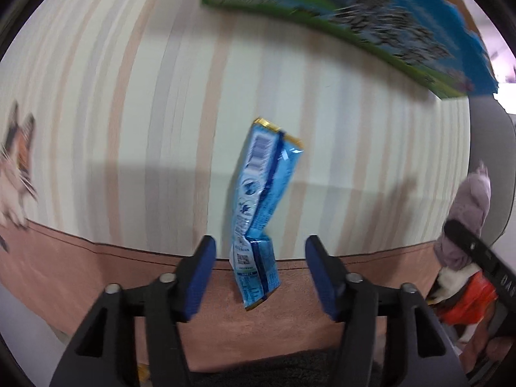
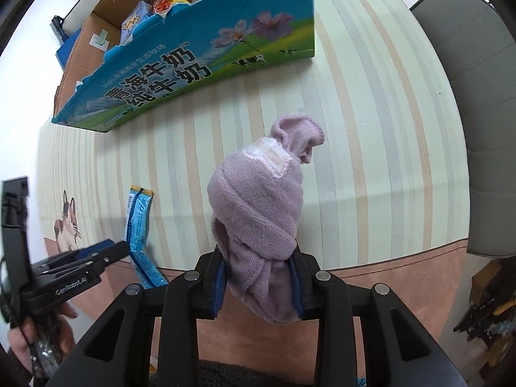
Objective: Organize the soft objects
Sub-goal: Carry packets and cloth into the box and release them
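Observation:
A blue snack packet (image 1: 262,206) lies bent over the near edge of the striped mat. My left gripper (image 1: 259,274) is open, its blue pads either side of the packet's near end, not touching it. The packet also shows in the right wrist view (image 2: 139,225), with the left gripper (image 2: 109,251) beside it. My right gripper (image 2: 258,285) is shut on a rolled lilac fleece cloth (image 2: 258,206), held above the mat. The cloth shows at the right edge of the left wrist view (image 1: 464,213).
A blue milk carton box (image 2: 193,61) with its top cut open stands at the back of the mat (image 2: 354,129), holding several soft items. A grey chair (image 2: 477,96) is at the right. A cat picture (image 2: 66,225) marks the mat's left corner.

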